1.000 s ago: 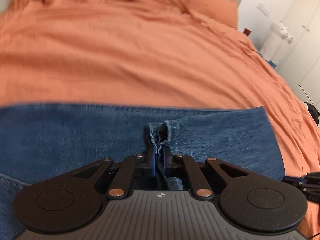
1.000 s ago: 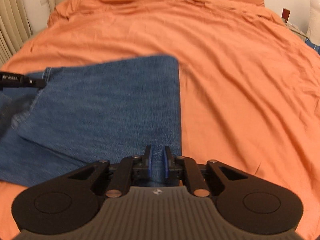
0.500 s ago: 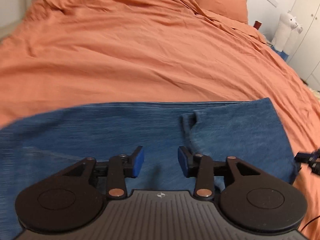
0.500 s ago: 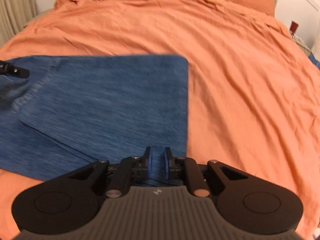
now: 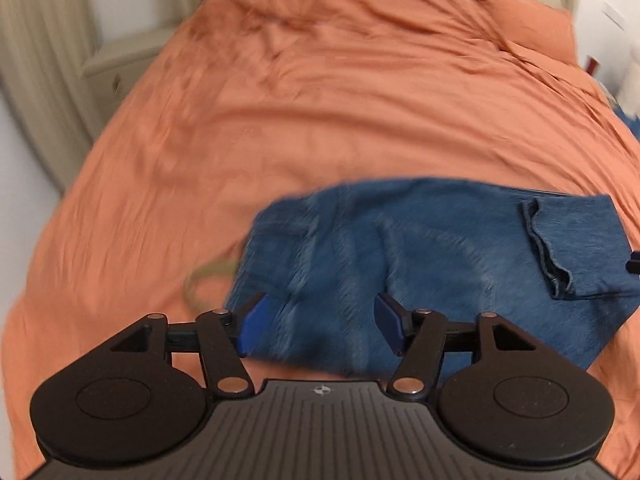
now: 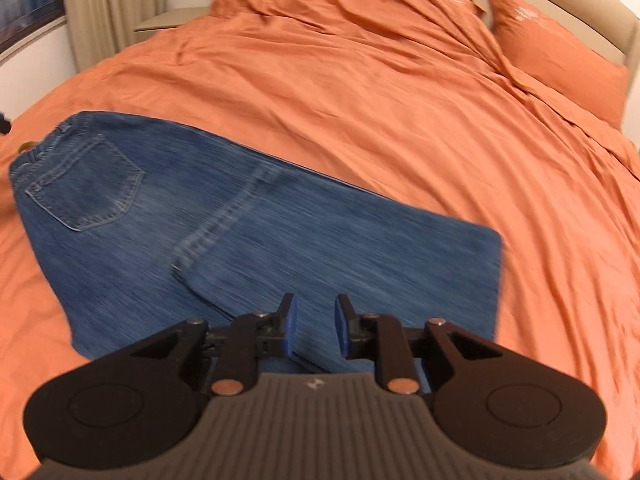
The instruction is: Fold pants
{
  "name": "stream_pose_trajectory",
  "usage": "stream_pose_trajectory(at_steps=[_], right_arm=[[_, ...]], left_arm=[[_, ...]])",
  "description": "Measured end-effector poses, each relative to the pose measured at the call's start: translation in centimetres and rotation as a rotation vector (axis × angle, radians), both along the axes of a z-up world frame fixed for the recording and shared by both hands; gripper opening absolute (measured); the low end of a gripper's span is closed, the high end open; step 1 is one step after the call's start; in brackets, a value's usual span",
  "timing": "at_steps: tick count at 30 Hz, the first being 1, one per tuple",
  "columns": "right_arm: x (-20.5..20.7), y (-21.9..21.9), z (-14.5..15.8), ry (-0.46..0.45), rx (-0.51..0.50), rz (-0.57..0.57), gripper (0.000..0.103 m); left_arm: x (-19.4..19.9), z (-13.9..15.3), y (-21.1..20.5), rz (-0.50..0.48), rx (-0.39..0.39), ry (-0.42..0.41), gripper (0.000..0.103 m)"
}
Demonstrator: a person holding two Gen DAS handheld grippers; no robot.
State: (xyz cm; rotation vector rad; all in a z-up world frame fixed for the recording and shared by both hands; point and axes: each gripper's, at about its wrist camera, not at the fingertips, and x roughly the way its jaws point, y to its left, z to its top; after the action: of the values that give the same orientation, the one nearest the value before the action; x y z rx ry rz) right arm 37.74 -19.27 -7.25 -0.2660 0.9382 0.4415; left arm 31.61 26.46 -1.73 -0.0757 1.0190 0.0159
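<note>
Blue jeans (image 5: 420, 248) lie folded over on the orange bed cover; in the right wrist view the jeans (image 6: 248, 224) show a back pocket (image 6: 86, 188) at the left and a straight folded edge at the right. The leg hems (image 5: 546, 244) lie on top at the right in the left wrist view. My left gripper (image 5: 320, 326) is wide open and empty above the waist end of the jeans. My right gripper (image 6: 314, 330) is partly open and empty above the near edge of the jeans.
The orange bed cover (image 6: 380, 92) spreads all around the jeans. An orange pillow (image 6: 560, 56) lies at the head of the bed, against a beige headboard (image 6: 592, 4). Curtains (image 6: 104, 4) and a bedside table (image 5: 120, 60) stand at the left.
Both grippers let go of the jeans: the left one opened first and swung left toward the waist end; the right one opened just now and pulled back.
</note>
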Motion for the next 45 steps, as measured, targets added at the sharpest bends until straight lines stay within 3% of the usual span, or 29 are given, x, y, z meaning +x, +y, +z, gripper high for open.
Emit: stream_pose_trajectory(at_steps=[3, 9, 13, 17, 21, 26, 35, 41, 45], right_arm=[[0.7, 2.3, -0.8, 0.006, 0.001, 0.03, 0.017], [2.7, 5.8, -3.1, 0.014, -0.032, 0.084, 0.016], [4.0, 6.7, -4.3, 0.025, -0.03, 0.133, 0.016], [5.2, 8.5, -5.3, 0.034, -0.041, 0.219, 0.015], [6.4, 10.3, -6.9, 0.073, -0.092, 0.308, 0.009], [7.5, 11.8, -9.2, 0.147, -0.162, 0.375, 0.007], [8.2, 12.2, -9.9, 0.182, -0.156, 0.32, 0.006], [7.1, 13.2, -9.0, 0.12, -0.227, 0.257, 0.006], [5.3, 12.7, -6.4, 0.034, -0.216, 0.215, 0.015]], left_arm=[[-1.2, -3.1, 3.1, 0.121, -0.132, 0.019, 0.077], [-2.6, -9.8, 8.6, 0.393, -0.533, -0.041, 0.08], [-1.5, -12.4, 9.8, 0.465, -0.647, -0.085, 0.08], [-0.4, -13.2, 9.5, 0.474, -0.64, -0.114, 0.077], [-0.1, -13.1, 8.9, 0.448, -0.571, -0.134, 0.075], [0.0, -12.4, 8.1, 0.41, -0.485, -0.132, 0.055], [0.2, -9.9, 6.1, 0.357, -0.349, -0.144, 0.027], [0.3, -5.8, 4.0, 0.335, -0.289, -0.183, 0.024], [0.7, -1.6, 1.0, 0.254, -0.22, -0.232, 0.023]])
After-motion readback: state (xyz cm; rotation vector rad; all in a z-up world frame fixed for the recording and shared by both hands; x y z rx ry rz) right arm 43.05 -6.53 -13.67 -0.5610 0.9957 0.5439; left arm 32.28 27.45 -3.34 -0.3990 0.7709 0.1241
